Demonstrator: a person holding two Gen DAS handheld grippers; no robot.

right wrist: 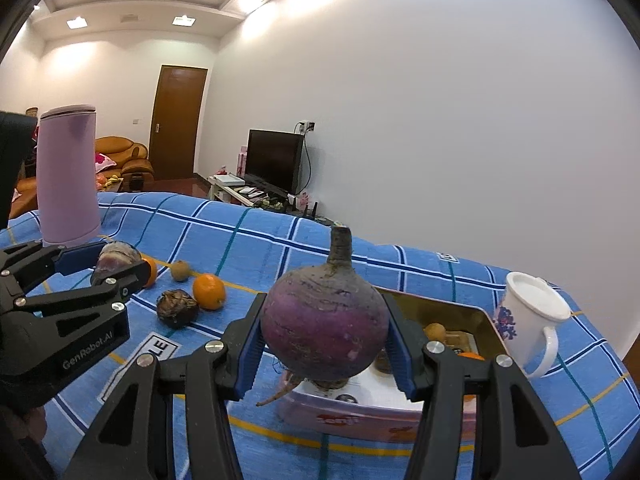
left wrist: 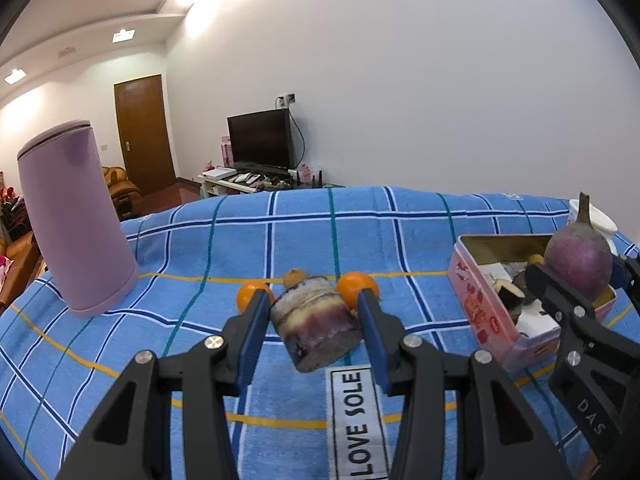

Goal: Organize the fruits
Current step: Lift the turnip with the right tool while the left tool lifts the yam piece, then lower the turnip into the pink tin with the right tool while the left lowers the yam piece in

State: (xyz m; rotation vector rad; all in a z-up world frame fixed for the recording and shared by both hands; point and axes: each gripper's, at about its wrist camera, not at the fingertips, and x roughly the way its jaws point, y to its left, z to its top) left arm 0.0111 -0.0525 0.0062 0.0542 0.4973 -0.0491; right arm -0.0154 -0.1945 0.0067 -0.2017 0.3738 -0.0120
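Note:
My right gripper (right wrist: 324, 336) is shut on a big round purple turnip (right wrist: 324, 324) and holds it above the near edge of the pink tin box (right wrist: 360, 416); it also shows in the left wrist view (left wrist: 578, 266) over the box (left wrist: 480, 300). My left gripper (left wrist: 314, 320) is open, its fingers on either side of a cut purple yam piece (left wrist: 316, 328) lying on the blue checked cloth (left wrist: 280, 232). Two oranges (left wrist: 250, 294) (left wrist: 354, 286) and a small brown fruit (left wrist: 294, 277) lie just behind the yam. A dark taro (right wrist: 176, 307) lies next to an orange (right wrist: 209, 291).
A tall lilac tumbler (left wrist: 76, 220) stands at the back left. A white mug with a blue pattern (right wrist: 528, 324) stands beyond the box on the right. The box holds several small fruits and dark pieces. A "LOVE SOLE" label (left wrist: 356, 420) is sewn on the cloth.

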